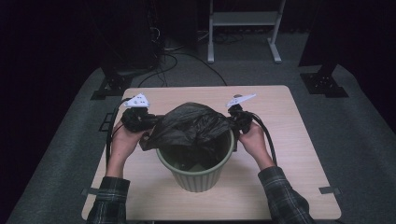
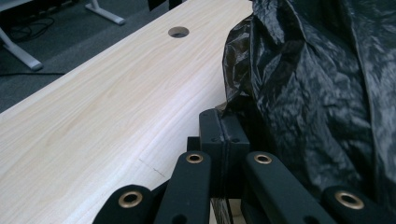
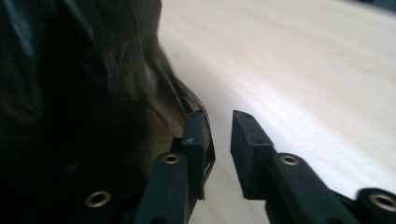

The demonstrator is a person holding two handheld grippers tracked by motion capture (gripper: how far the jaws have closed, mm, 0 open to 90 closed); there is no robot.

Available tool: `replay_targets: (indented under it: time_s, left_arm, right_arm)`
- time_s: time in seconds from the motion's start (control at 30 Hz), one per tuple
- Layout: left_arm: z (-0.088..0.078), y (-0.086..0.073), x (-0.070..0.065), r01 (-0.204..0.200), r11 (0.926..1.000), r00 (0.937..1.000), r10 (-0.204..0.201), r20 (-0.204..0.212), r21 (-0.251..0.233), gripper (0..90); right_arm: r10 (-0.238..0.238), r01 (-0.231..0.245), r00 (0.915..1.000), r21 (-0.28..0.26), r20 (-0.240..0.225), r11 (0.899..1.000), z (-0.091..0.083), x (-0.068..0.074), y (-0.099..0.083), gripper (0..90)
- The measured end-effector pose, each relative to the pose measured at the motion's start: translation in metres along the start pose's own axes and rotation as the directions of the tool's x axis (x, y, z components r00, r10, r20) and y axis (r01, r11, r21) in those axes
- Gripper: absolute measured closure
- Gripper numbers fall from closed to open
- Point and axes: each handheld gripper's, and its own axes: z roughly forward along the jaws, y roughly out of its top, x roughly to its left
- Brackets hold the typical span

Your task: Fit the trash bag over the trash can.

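A pale green bin (image 1: 198, 175) stands mid-table, and a crumpled black plastic bag (image 1: 194, 123) bulges out of its mouth. At the bag's left edge my left gripper (image 1: 152, 120) is shut on the film. In the left gripper view its jaws (image 2: 223, 126) meet, with the bag (image 2: 317, 84) pinched and rising to their right. My right gripper (image 1: 235, 116) sits at the bag's right edge by the bin's rim. Its jaws (image 3: 219, 128) stand a little apart with bare table showing through the gap. The bag (image 3: 84, 93) lies against the outer side of the left one.
The light wooden table (image 1: 289, 121) has a round cable hole (image 2: 178, 31) near its far edge. Behind the table, on grey carpet, stand a white desk frame (image 1: 243, 28) and two dark stand bases (image 1: 112, 84) (image 1: 324, 81). Bare tabletop lies on both sides of the bin.
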Motion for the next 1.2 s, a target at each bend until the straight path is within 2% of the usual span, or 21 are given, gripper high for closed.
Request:
replay_targets:
  time_s: [0.13, 0.2, 0.27, 0.37, 0.47, 0.53, 0.6, 0.73, 0.87, 0.93, 1.03, 1.07, 1.2]
  left_arm:
    - [0.0, 0.0, 0.0, 0.003, 1.0, 1.0, -0.003, 0.004, -0.001, 89.9]
    - [-0.001, 0.0, -0.001, 0.003, 1.0, 1.0, -0.003, 0.004, -0.003, 89.9]
    - [0.0, 0.0, 0.0, 0.007, 1.0, 1.0, -0.007, 0.006, -0.004, 89.9]
    - [0.0, 0.0, 0.0, 0.01, 1.0, 0.9999, -0.01, 0.008, 0.001, 89.9]
    - [0.001, 0.0, 0.0, 0.01, 1.0, 0.9999, -0.01, 0.008, 0.001, 89.9]
    - [0.0, 0.0, 0.0, 0.009, 1.0, 0.9999, -0.009, 0.006, 0.003, 89.9]
    - [0.0, 0.0, 0.0, 0.01, 0.9999, 0.9999, -0.01, 0.008, 0.007, 89.9]
    - [0.001, 0.0, 0.0, 0.015, 0.9999, 0.9998, -0.015, 0.009, 0.009, 89.9]
    - [0.0, 0.0, 0.0, 0.017, 0.9999, 0.9998, -0.017, 0.011, 0.005, 89.9]
    - [-0.001, 0.0, 0.0, 0.016, 0.9999, 0.9998, -0.016, 0.012, 0.006, 89.9]
    - [-0.001, 0.0, 0.0, 0.016, 0.9998, 0.9998, -0.016, 0.012, 0.008, 89.9]
    - [-0.001, 0.0, 0.001, 0.018, 0.9998, 0.9998, -0.018, 0.011, 0.009, 89.9]
    - [-0.002, -0.001, 0.002, 0.022, 0.9997, 0.9997, -0.022, 0.013, 0.007, 89.9]
  right_arm:
    - [0.011, -0.01, 0.9996, -0.065, 0.024, 0.998, -0.026, -0.005, 0.011, 67.0]
    - [0.011, -0.007, 0.9994, -0.117, 0.032, 0.993, -0.042, -0.006, 0.017, 66.2]
    - [0.014, -0.011, 0.9997, -0.148, 0.021, 0.989, -0.057, -0.005, 0.024, 64.5]
    - [-0.008, 0.007, 0.9999, -0.202, -0.006, 0.979, -0.077, 0.003, 0.031, 63.4]
    - [-0.052, 0.044, 0.9981, -0.23, -0.032, 0.972, -0.089, 0.015, 0.037, 62.7]
    - [-0.082, 0.066, 0.995, -0.247, -0.056, 0.967, -0.092, 0.024, 0.04, 62.1]
    - [-0.107, 0.081, 0.99, -0.246, -0.092, 0.966, -0.092, 0.032, 0.043, 60.3]
    - [-0.148, 0.115, 0.9808, -0.232, -0.127, 0.966, -0.085, 0.045, 0.047, 57.8]
    - [-0.17, 0.141, 0.9773, -0.211, -0.126, 0.967, -0.074, 0.054, 0.051, 57.8]
    - [-0.177, 0.154, 0.9783, -0.192, -0.108, 0.969, -0.068, 0.056, 0.053, 62.6]
    - [-0.181, 0.162, 0.9786, -0.176, -0.098, 0.971, -0.064, 0.058, 0.054, 82.4]
    - [-0.179, 0.16, 0.9793, -0.175, -0.095, 0.971, -0.063, 0.058, 0.053, 86.5]
    - [-0.183, 0.161, 0.9763, -0.181, -0.115, 0.97, -0.067, 0.062, 0.049, 89.8]
